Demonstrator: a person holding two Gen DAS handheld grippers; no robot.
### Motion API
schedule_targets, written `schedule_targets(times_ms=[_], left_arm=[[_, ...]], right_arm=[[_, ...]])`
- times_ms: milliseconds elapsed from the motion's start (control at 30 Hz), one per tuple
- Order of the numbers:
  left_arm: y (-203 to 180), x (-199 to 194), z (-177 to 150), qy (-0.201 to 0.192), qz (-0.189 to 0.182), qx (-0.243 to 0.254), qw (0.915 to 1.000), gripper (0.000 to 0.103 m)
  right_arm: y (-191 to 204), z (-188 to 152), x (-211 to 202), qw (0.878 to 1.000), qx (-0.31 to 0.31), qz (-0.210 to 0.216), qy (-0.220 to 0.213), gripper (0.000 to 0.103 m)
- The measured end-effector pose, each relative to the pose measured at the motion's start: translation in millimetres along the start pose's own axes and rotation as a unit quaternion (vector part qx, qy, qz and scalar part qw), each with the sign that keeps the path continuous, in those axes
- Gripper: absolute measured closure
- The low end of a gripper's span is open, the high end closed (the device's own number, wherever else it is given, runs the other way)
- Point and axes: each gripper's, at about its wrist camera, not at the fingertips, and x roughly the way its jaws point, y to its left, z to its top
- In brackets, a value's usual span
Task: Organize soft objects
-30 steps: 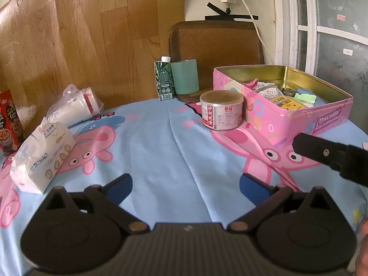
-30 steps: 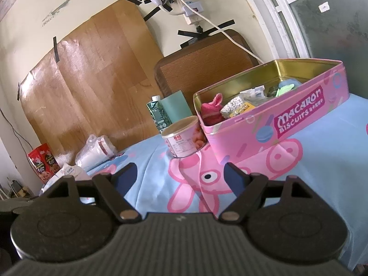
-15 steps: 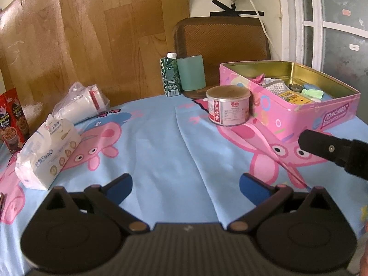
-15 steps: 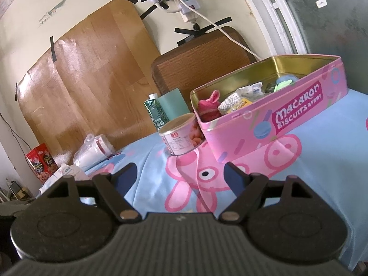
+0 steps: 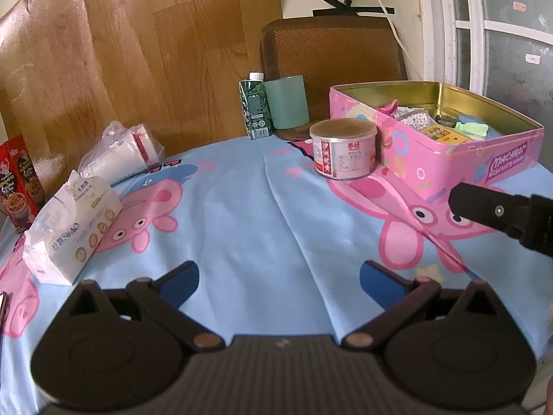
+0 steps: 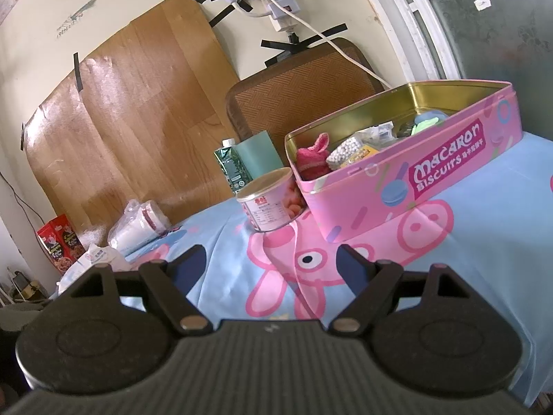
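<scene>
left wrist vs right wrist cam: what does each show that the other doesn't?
Left wrist only: the full tissue pack on the cloth, and the right claw's finger entering from the right edge.

Right wrist only: the wall power strip, and the pink fuzzy item in clear view inside the tin.

Both: pink biscuit tin, round can, green carton, and each camera's own open, empty claw.

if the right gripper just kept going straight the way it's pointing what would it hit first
Probably the tablecloth: the open, empty right gripper tilts down at bare cloth short of the can and pink tin. On a flatter line it might reach the tin's near corner; depth is unclear.
</scene>
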Motion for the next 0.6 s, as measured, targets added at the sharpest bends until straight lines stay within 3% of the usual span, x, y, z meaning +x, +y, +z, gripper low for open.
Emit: schedule_targets(times_ms=[600], left_arm=[[1.8, 3.9, -3.6, 0.016, -0.021, 0.003, 0.9996, 0.0]], right_arm=[[8.5, -4.3, 0.0, 1.0, -0.001, -0.015, -0.006, 0.019]])
